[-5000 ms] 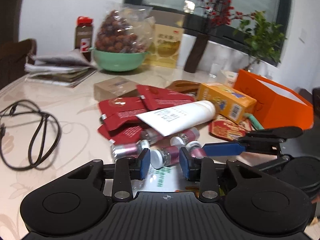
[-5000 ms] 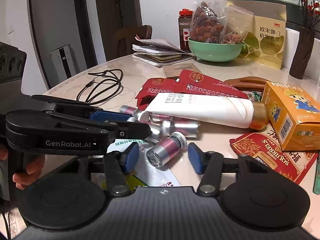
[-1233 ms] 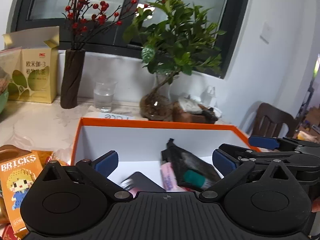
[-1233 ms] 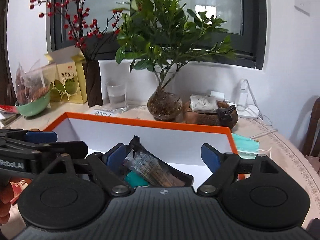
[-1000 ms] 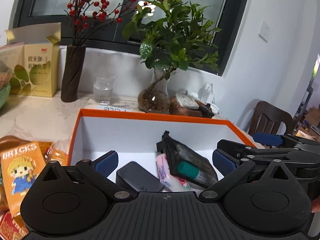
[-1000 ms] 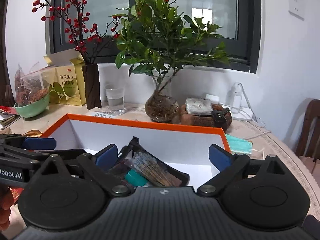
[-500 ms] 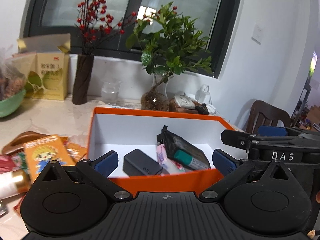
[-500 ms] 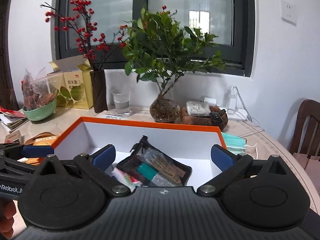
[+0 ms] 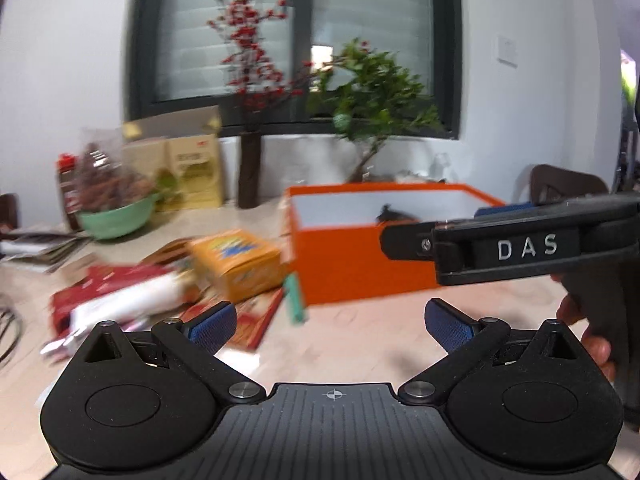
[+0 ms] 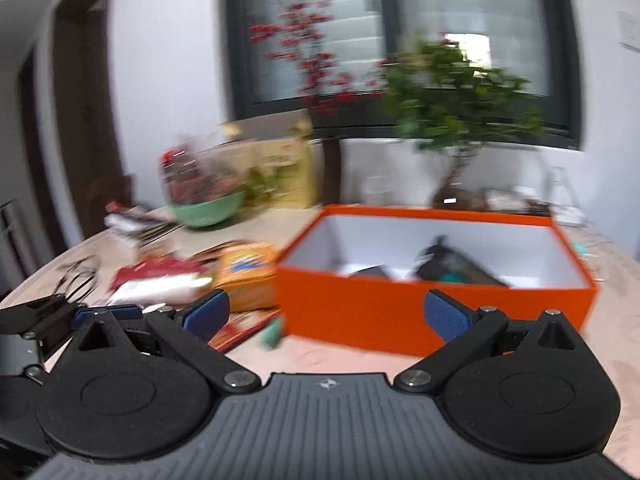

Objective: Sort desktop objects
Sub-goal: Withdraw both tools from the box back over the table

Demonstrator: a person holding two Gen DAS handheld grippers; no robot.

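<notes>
The orange box [image 9: 360, 264] stands on the table, white inside, and holds a black pouch [image 10: 456, 266] and a dark flat item [image 10: 366, 270]. To its left lies a pile: a yellow bricks box [image 9: 236, 260], a white tube [image 9: 132, 300], red packets [image 9: 100, 280] and a green stick [image 9: 295, 300]. My left gripper [image 9: 330, 322] is open and empty, back from the box over the table. My right gripper [image 10: 325, 312] is open and empty, in front of the box [image 10: 400, 308]. The right gripper's body [image 9: 520, 248] shows at the right of the left wrist view.
A green bowl of dried fruit [image 9: 116, 216], a yellow carton [image 9: 192, 172], a dark vase with red berries [image 9: 250, 168] and a potted plant [image 9: 372, 112] stand at the back. Papers [image 9: 40, 244] and a black cable [image 10: 78, 276] lie at far left. A chair [image 9: 568, 188] stands at right.
Both grippers have pulled back from above the orange box and swung left, open and empty. The pile of objects left of the box has come into view. Both views are motion-blurred.
</notes>
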